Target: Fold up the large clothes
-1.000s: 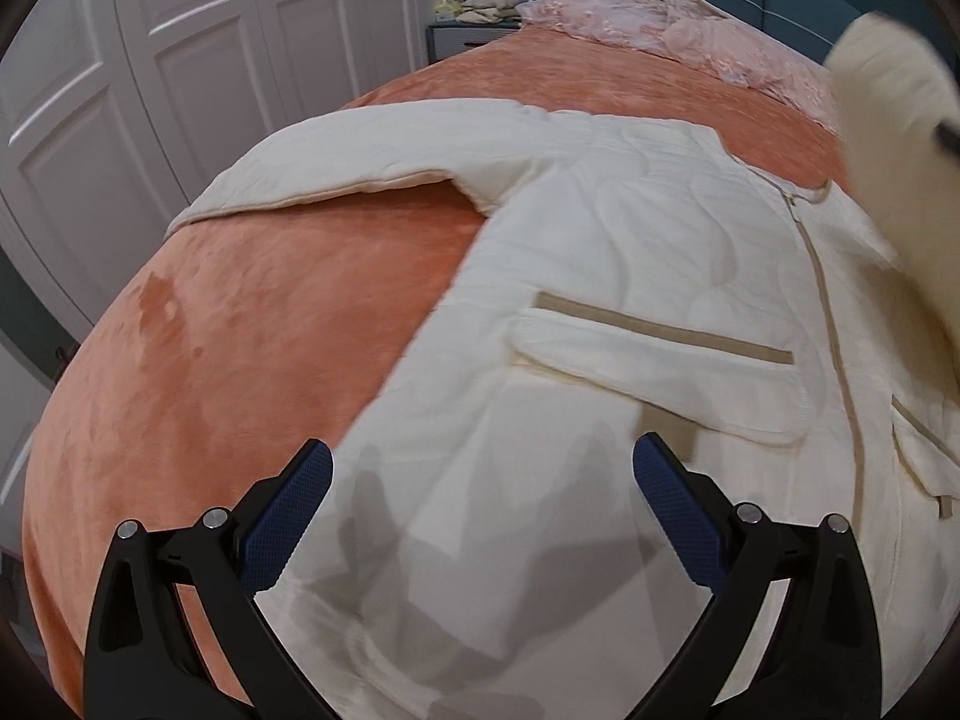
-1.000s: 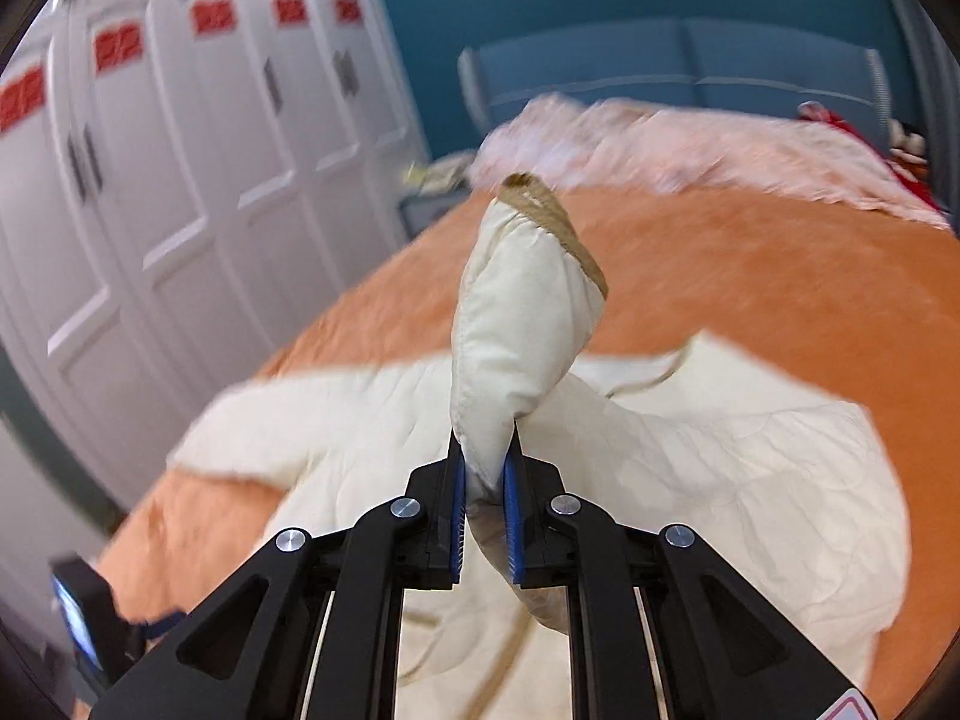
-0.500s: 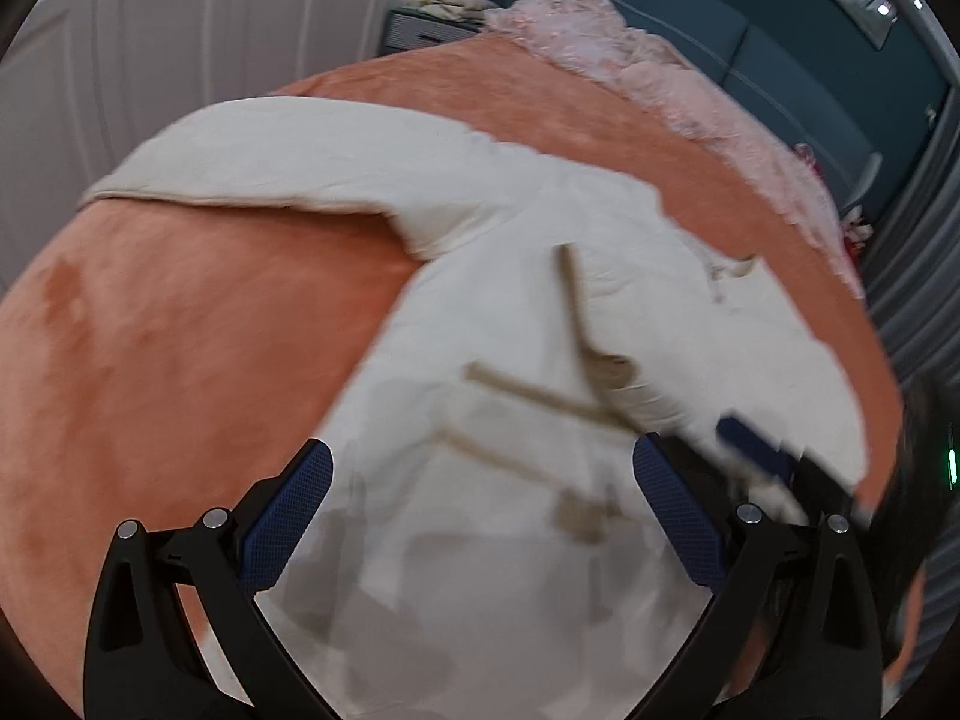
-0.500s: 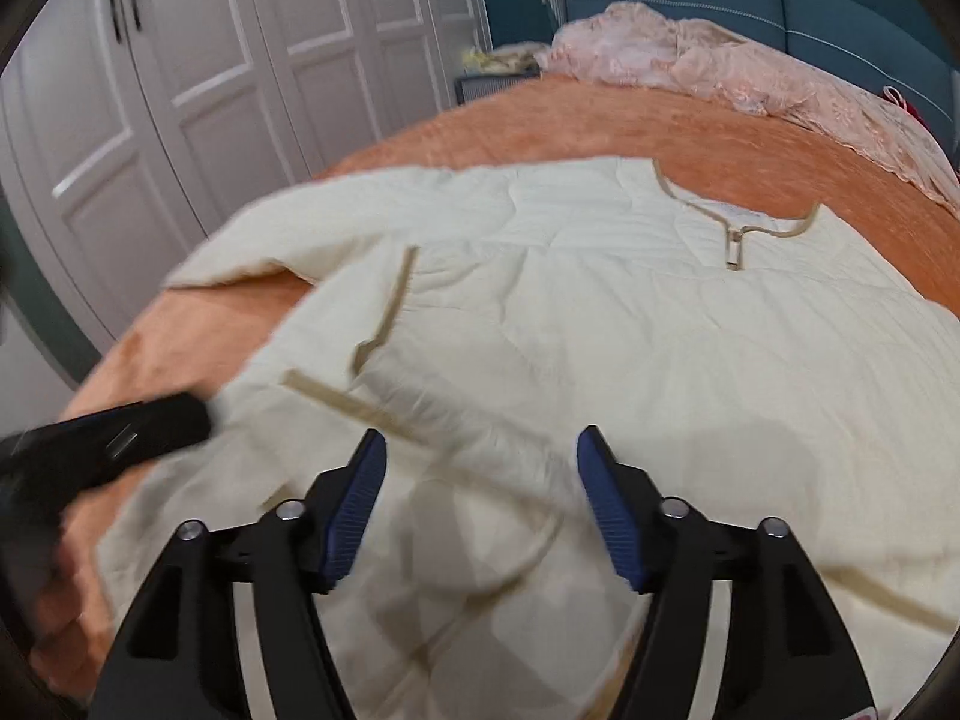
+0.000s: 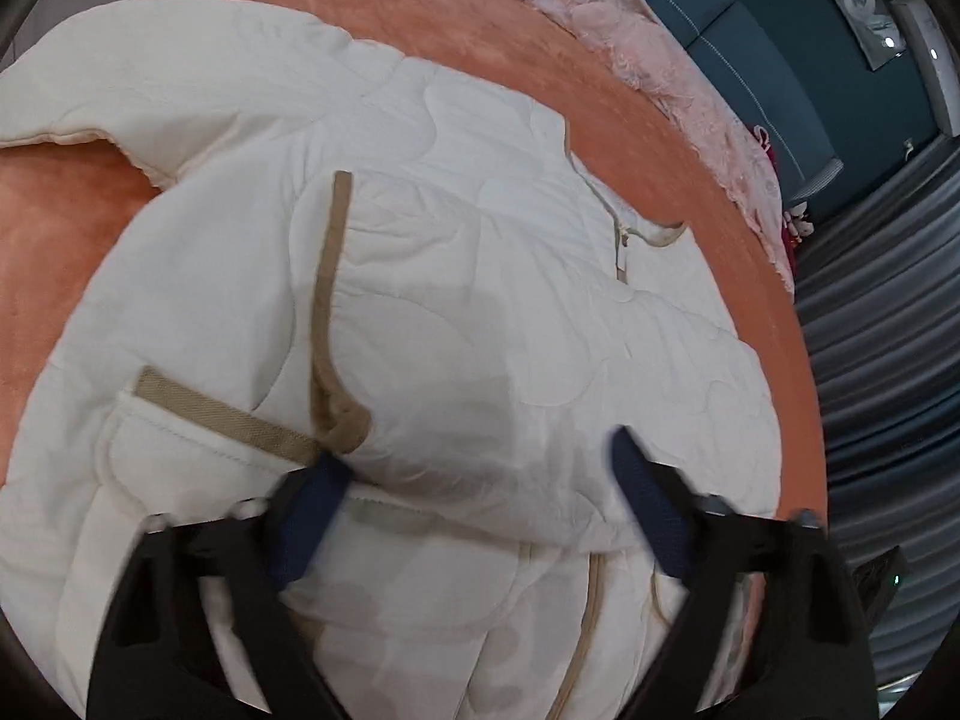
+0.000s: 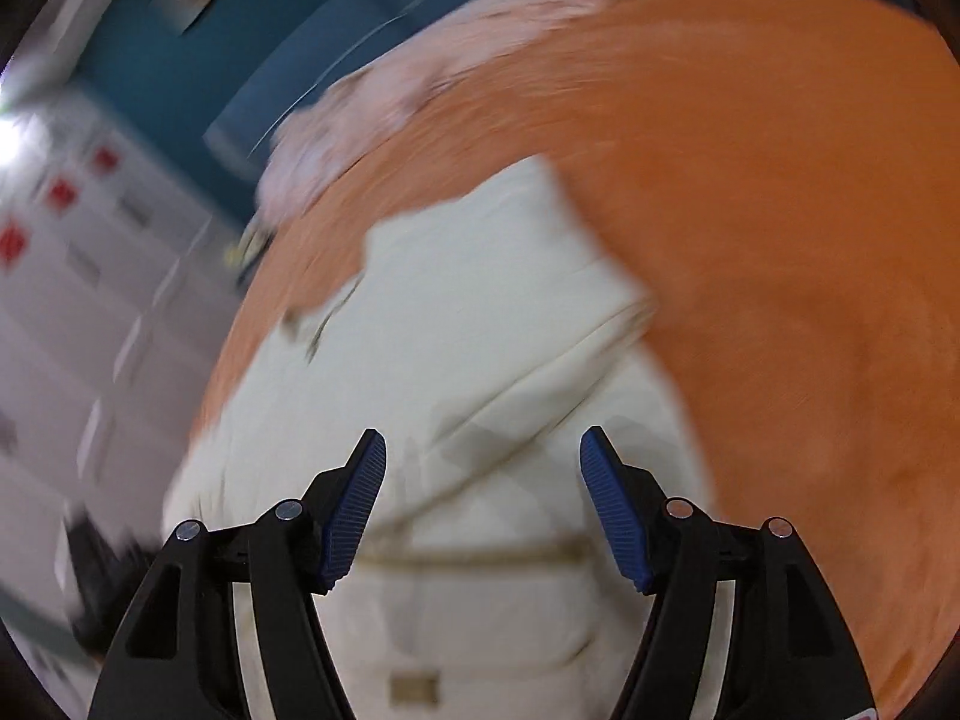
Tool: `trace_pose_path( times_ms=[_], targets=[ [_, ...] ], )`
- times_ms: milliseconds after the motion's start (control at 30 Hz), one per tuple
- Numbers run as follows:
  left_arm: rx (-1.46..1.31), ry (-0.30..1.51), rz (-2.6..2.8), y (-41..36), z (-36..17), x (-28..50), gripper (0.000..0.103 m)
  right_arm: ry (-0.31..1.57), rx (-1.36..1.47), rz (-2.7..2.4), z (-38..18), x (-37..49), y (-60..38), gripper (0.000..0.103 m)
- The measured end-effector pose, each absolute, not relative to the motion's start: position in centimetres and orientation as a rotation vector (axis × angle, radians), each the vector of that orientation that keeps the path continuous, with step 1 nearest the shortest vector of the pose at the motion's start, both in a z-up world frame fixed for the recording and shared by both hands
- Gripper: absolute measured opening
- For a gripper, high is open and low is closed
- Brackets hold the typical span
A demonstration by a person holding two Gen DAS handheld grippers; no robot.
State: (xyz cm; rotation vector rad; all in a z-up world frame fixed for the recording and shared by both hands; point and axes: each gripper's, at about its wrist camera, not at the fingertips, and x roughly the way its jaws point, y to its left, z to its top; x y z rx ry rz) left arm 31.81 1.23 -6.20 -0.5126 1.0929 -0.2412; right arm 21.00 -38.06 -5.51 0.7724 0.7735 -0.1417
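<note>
A large cream quilted jacket (image 5: pixel 456 276) with tan trim lies spread on the orange bedspread (image 5: pixel 492 30). One sleeve is folded across its front, its tan cuff (image 5: pixel 336 420) near my left fingers. My left gripper (image 5: pixel 474 504) is open and empty, low over the folded sleeve. In the blurred right wrist view the jacket (image 6: pixel 468 348) shows again, and my right gripper (image 6: pixel 483 510) is open and empty above it.
A pink lace blanket (image 5: pixel 648 42) lies along the bed's far side by a teal headboard (image 5: pixel 756 42). Grey curtains (image 5: pixel 888 360) hang on the right. White wardrobe doors (image 6: pixel 72 300) stand left of the bed.
My right gripper let go of the sleeve, which now lies folded across the jacket front, and swung away. My left gripper moved closer over the jacket.
</note>
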Motion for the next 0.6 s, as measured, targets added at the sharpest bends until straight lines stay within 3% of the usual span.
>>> trace_pose_path(
  times_ms=[100, 167, 200, 267, 400, 600],
  targets=[
    [-0.439, 1.095, -0.185, 0.9, -6.1, 32.5, 0.025, 0.763, 0.881, -0.168, -6.8, 22.8, -40.3, 0.05],
    [-0.403, 1.078, -0.18, 0.9, -5.4, 32.8, 0.014, 0.781, 0.902, -0.182, -7.4, 24.0, -40.7, 0.024],
    [-0.377, 1.06, -0.175, 0.9, -4.8, 33.0, 0.01, 0.786, 0.895, -0.187, -7.4, 24.5, -40.6, 0.018],
    [-0.339, 1.012, -0.173, 1.2, -3.3, 33.2, 0.009, 0.726, 0.845, -0.179, -5.6, 24.8, -40.2, 0.01],
    [-0.227, 0.917, -0.143, 1.1, -1.8, 33.0, 0.009, 0.636, 0.56, -0.204, -1.8, 24.8, -36.5, 0.01],
    [-0.055, 0.983, -0.079, -0.9, -7.6, 32.9, 0.009, 0.816, 0.501, -0.278, -7.5, 26.6, -36.1, 0.009]
  ],
)
